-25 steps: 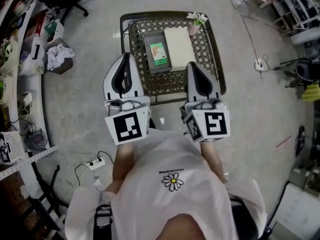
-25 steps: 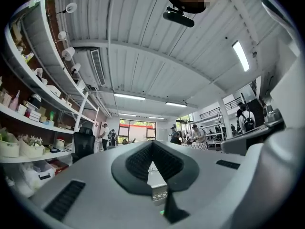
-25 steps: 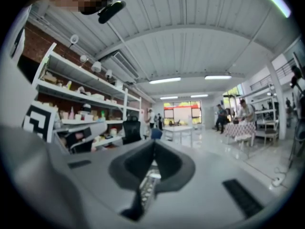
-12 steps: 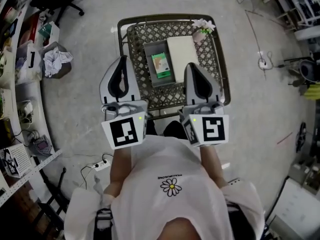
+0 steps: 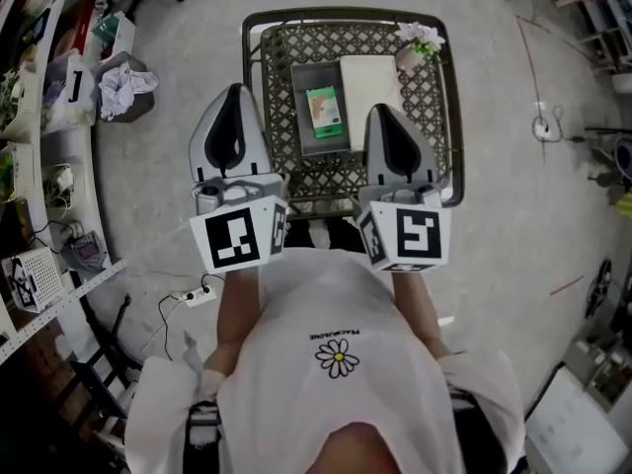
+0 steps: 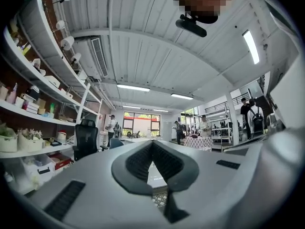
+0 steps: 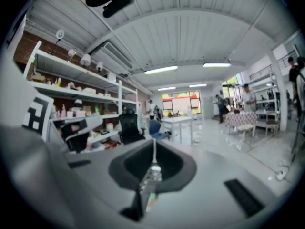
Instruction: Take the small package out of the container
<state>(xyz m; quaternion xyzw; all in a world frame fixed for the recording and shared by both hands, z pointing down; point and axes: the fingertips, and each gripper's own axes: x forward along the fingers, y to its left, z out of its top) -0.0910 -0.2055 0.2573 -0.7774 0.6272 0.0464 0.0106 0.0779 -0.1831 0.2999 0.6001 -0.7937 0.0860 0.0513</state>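
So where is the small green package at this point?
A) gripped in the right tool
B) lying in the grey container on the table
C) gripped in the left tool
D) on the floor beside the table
B: the head view shows the package lying flat inside the container on the lattice table, while the left tool and the right tool are both shut with nothing between them.

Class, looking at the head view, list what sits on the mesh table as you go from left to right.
gray container, holding the small green package → white flat box → flower pot
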